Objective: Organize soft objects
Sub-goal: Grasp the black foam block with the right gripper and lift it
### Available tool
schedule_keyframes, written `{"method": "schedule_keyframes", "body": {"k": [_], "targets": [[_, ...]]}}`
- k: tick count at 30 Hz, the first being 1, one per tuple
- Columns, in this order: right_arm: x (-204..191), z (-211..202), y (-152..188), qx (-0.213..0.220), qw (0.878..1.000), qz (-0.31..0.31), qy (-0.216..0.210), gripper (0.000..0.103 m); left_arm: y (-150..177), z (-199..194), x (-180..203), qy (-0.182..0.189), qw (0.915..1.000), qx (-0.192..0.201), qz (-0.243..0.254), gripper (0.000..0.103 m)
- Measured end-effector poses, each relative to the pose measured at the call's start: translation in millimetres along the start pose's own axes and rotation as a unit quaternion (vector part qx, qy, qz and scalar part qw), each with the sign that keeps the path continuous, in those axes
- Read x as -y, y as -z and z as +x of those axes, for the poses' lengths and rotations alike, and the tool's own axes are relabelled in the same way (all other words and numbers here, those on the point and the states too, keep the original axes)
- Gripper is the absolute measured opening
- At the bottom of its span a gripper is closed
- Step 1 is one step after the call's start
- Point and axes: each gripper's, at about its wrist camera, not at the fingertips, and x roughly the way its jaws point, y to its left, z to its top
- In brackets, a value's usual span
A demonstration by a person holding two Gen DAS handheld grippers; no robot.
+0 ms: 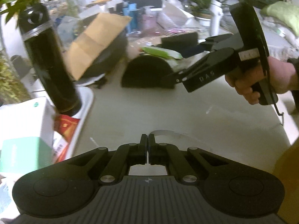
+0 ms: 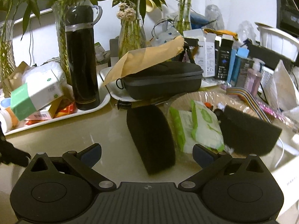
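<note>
A black half-round foam block [image 2: 151, 138] stands on the table, between the fingers of my open right gripper [image 2: 147, 154]; it also shows in the left wrist view [image 1: 147, 72]. A second black foam block [image 2: 246, 130] lies in a clear plastic basket [image 2: 205, 95] beside green-and-white wipe packs [image 2: 203, 128]. In the left wrist view my right gripper [image 1: 172, 78] reaches the first block from the right. My left gripper [image 1: 148, 140] is shut and empty, low over bare table.
A white tray [image 2: 89, 108] holds a black flask [image 2: 82, 59] and boxes [image 2: 35, 95]. A black zip case [image 2: 162, 80] with a brown envelope [image 2: 147, 56] lies behind the foam. Vases with plants and cartons crowd the back.
</note>
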Motion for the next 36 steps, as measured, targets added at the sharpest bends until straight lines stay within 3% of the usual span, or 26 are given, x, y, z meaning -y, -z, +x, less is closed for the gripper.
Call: {"method": "schedule_keyframes", "body": {"k": [3, 10, 12, 13, 14, 19, 30, 36], "targets": [[-2, 10, -2, 0.006, 1.000, -0.008, 0.006, 0.102, 1, -5, -1, -0.027, 0.9995, 0.014, -0.008, 0.001], [-6, 30, -1, 0.006, 1.000, -0.016, 0.021, 0.087, -1, -11, -5, -0.047, 0.9981, 0.032, -0.025, 0.001], [-6, 32, 0, 0.006, 1.000, -0.017, 0.021, 0.068, -1, -11, -6, -0.047, 0.9981, 0.030, -0.029, 0.001], [-6, 33, 1, 0.005, 1.000, -0.018, 0.020, 0.048, -1, -10, -8, -0.044, 0.9981, 0.029, -0.033, 0.001], [-7, 32, 2, 0.005, 0.999, -0.023, 0.027, 0.044, 0, -10, -10, -0.038, 0.9982, 0.026, -0.039, 0.001], [-10, 23, 0, 0.021, 0.999, -0.038, 0.025, 0.038, 2, -8, -14, -0.036, 0.9978, 0.027, -0.049, 0.001], [9, -6, -22, 0.035, 0.999, 0.024, 0.007, 0.035, 3, -17, -21, -0.034, 0.9961, 0.030, -0.075, 0.001], [3, -35, -29, 0.039, 0.999, 0.023, -0.003, 0.034, 1, -32, -30, -0.056, 0.9915, 0.043, -0.109, 0.001]]}}
